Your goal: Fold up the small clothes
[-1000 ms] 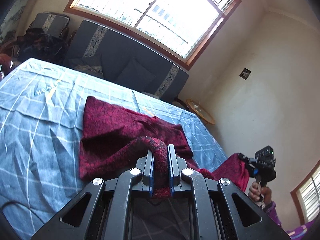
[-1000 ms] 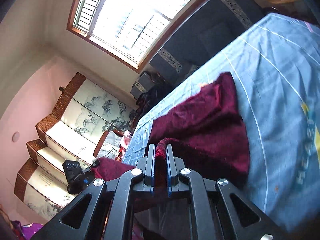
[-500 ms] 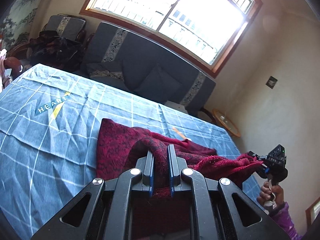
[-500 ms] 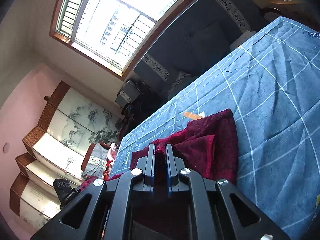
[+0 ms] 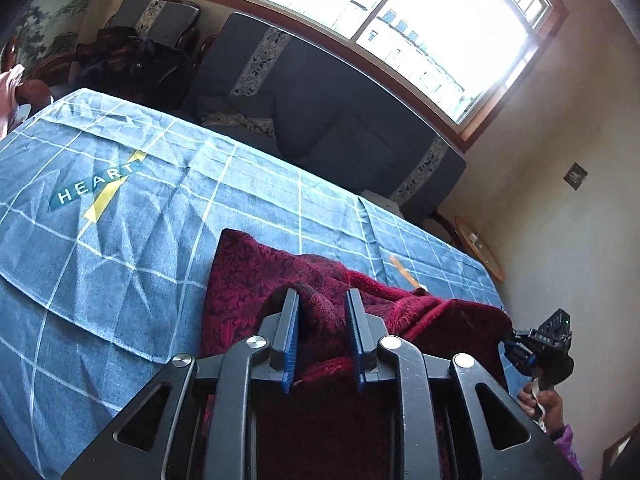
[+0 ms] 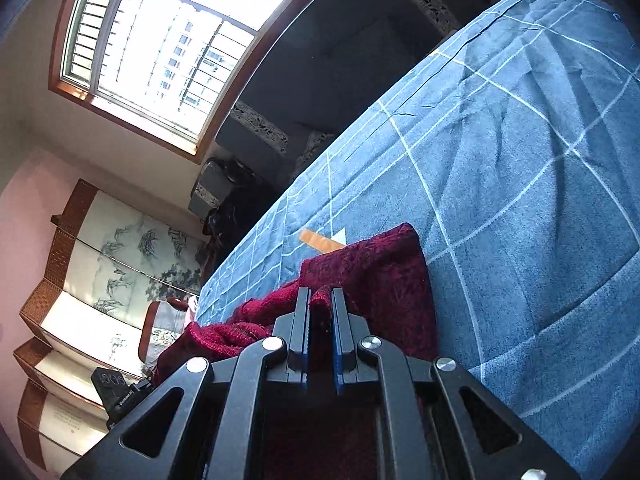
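My left tongs [image 5: 321, 300] are opening, their jaws a little apart with a bunched ridge of the dark red garment [image 5: 256, 280] lying loosely between them; the blue pads no longer seem to press on it. My right tongs [image 6: 320, 300] are nearly closed and pinch another fold of the same garment [image 6: 384, 280]. The garment lies on the bench, on the blue checked cloth [image 5: 120, 248], doubled over on itself and stretched between my two tongs. Seen from the left wrist, the right tongs [image 5: 538, 346] sit near the bench's right-hand edge with the red fabric running up to them, and my hand [image 5: 540, 400] grips the handle below. A small orange strip [image 6: 320, 240] lies on the cloth just beyond the garment's far edge.
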`<state>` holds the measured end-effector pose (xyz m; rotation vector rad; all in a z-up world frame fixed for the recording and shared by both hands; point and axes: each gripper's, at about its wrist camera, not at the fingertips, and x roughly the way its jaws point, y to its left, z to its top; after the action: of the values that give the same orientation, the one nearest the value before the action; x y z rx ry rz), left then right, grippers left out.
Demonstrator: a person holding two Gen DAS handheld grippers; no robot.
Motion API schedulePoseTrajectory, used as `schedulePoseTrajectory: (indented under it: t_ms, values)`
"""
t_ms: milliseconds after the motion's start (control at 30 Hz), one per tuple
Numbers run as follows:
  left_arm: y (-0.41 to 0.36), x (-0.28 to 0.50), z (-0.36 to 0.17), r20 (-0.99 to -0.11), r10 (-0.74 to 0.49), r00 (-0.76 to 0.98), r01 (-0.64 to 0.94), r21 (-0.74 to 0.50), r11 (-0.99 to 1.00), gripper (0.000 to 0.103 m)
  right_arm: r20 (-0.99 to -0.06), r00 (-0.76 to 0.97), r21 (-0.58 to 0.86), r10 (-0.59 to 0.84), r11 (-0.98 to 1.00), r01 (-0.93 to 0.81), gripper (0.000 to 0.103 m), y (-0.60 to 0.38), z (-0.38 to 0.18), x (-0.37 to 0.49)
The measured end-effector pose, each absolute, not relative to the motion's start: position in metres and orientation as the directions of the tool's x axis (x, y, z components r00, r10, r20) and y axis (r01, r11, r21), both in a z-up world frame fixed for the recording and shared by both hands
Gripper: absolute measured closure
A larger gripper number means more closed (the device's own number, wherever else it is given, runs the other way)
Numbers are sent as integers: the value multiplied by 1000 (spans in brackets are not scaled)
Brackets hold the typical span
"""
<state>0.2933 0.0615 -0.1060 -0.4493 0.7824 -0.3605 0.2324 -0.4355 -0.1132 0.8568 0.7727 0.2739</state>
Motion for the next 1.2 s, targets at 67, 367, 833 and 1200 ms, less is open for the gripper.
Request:
schedulePoseTrajectory:
  t_ms: [67,367,833,1200]
  values:
    - [66,293,-105,-585,-459,669,128,-517,846,48,-502,702,757,506,649,74,90,-434,-114,235]
    - [86,275,-102,-620,-451,642,115,-503,856,41,-507,719,736,476,673,73,75,-438,-104,207]
    - [75,201,-147,-706,-522,479,212,-484,849,63,-652,591,616,476,786,46,49,-410,-141,96]
    - [85,176,-168,-769,-502,397,142,-488,861,93,-657,572,623,492,781,43,92,-404,-140,93]
